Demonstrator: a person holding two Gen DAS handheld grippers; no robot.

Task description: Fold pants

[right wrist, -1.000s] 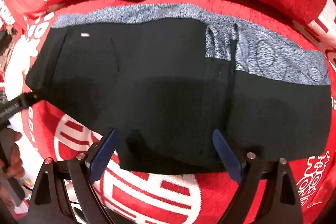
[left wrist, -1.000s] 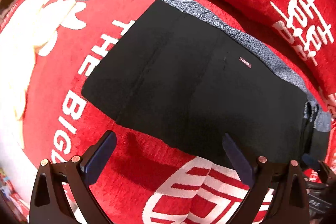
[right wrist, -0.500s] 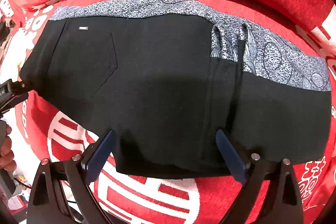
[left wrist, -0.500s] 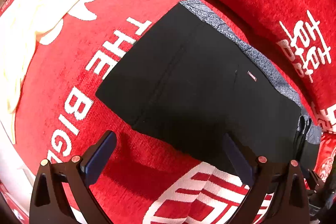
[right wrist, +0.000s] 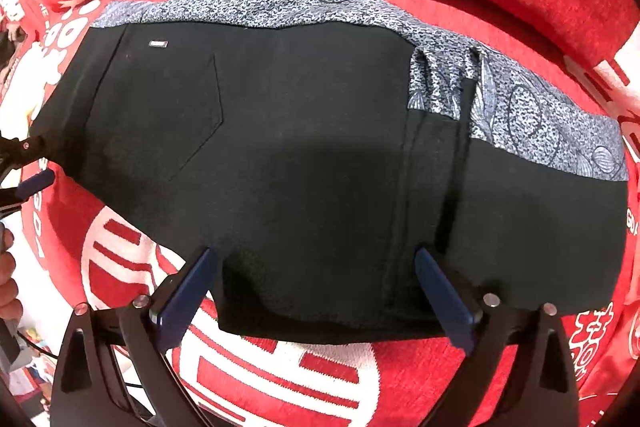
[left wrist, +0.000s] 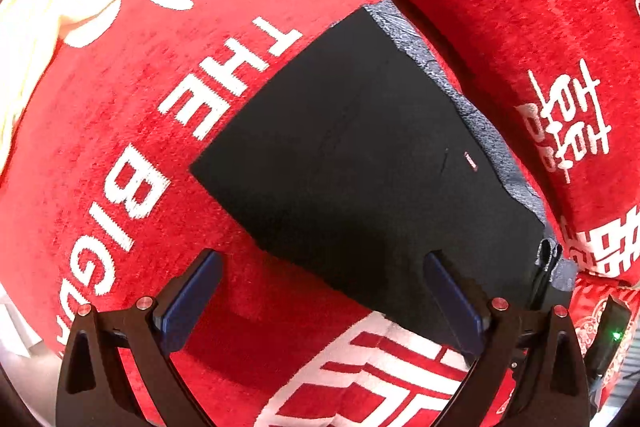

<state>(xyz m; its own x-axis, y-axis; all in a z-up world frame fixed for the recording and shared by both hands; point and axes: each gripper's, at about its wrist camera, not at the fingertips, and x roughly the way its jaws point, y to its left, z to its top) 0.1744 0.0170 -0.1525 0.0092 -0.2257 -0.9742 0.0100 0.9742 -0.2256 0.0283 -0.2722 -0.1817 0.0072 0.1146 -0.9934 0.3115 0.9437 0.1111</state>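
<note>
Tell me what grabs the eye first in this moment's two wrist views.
The black pants, folded flat, fill the middle of the right wrist view, a blue-grey patterned fabric showing along their far edge. Under them lies a bright red blanket with big white lettering. Both the right gripper and left gripper hang open above the pants' near edge.

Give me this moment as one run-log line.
stage: pants folded flat on red blanket | left claw: open, empty | right claw: open, jaws just widened, over pants' near edge, not gripping
</note>
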